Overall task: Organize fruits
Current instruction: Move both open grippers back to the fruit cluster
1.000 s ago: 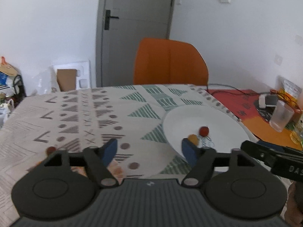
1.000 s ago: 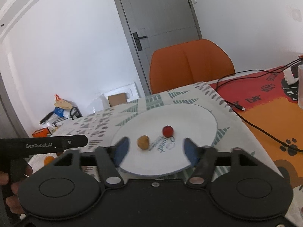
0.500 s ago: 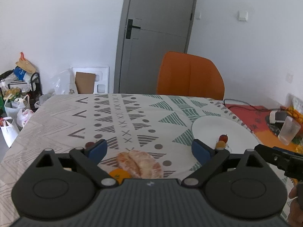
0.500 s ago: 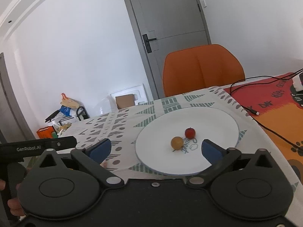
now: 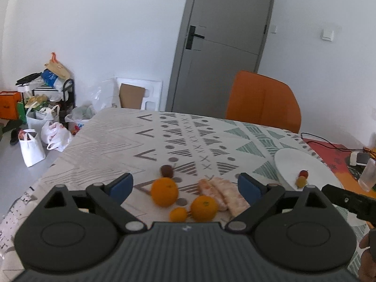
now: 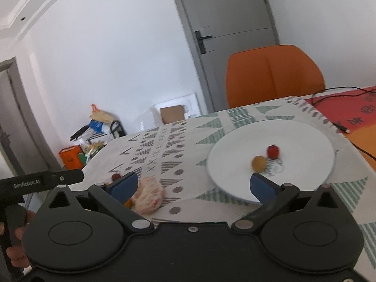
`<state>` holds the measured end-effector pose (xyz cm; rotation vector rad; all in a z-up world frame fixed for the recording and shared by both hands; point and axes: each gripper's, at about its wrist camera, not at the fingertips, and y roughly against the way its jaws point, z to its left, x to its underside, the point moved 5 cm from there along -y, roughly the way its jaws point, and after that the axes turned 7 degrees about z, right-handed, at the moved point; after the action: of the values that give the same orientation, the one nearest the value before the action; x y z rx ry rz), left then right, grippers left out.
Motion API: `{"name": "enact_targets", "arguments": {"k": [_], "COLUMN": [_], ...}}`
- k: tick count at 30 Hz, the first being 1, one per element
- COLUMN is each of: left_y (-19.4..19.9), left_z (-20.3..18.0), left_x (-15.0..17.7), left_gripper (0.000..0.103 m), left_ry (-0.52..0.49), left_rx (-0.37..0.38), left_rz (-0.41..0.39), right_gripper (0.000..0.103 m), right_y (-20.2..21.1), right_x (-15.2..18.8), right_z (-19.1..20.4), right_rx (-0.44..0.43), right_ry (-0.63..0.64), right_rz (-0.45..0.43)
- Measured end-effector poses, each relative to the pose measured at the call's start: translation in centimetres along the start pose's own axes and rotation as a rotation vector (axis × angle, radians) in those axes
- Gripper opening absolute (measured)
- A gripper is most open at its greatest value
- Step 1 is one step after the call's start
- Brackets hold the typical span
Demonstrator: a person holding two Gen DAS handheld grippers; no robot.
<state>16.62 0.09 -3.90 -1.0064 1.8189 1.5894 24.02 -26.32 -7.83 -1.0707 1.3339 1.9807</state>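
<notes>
In the left wrist view my left gripper (image 5: 185, 186) is open and empty above a cluster of fruit on the patterned tablecloth: a large orange (image 5: 164, 191), a second orange (image 5: 203, 207), a small orange (image 5: 178, 214), peeled citrus segments (image 5: 223, 193) and a dark brown fruit (image 5: 167, 170). A white plate (image 5: 289, 164) to the right holds a red fruit (image 5: 303, 173) and a yellow-brown fruit (image 5: 301, 181). In the right wrist view my right gripper (image 6: 192, 185) is open and empty, near the plate (image 6: 305, 136) and the peeled citrus (image 6: 148, 193).
An orange chair (image 5: 262, 101) stands at the table's far side. A red-orange mat with black cables (image 6: 352, 110) lies right of the plate, with a clear cup (image 5: 367, 175) on it. Bags and boxes (image 5: 40, 117) sit on the floor at left.
Both grippers have opened wider and swung left. The left view now takes in the oranges and peeled citrus; the plate has shifted to the right in both views.
</notes>
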Motion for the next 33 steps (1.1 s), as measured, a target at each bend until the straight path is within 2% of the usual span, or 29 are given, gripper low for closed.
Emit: {"name": "enact_targets", "arguments": {"k": [6,14,24,33], "left_y": [0.5,-0.1,-0.6,-1.4], "left_z": [2.2,4.1,6.5,8.8], "left_x": [0.4,1.6,2.5,3.0], "left_gripper": [0.095,0.095,0.094,0.092], "left_ry": [0.026,0.057,0.089,0.130], "left_rx": [-0.021,-0.004,0.004,-0.002], "left_rz": [-0.001,0.040,0.049,0.061], "right_gripper": [0.103,0.101,0.078,0.063], "right_y": [-0.7,-1.5,-4.3,-7.0], "right_x": [0.3,0.4,1.6,2.1], "right_z": [1.9,3.8,6.3,9.1], "right_rx": [-0.015,-0.019,-0.035,-0.098], "right_ry": [0.046,0.089,0.136,0.191], "right_rz": [0.029,0.061,0.139,0.203]}}
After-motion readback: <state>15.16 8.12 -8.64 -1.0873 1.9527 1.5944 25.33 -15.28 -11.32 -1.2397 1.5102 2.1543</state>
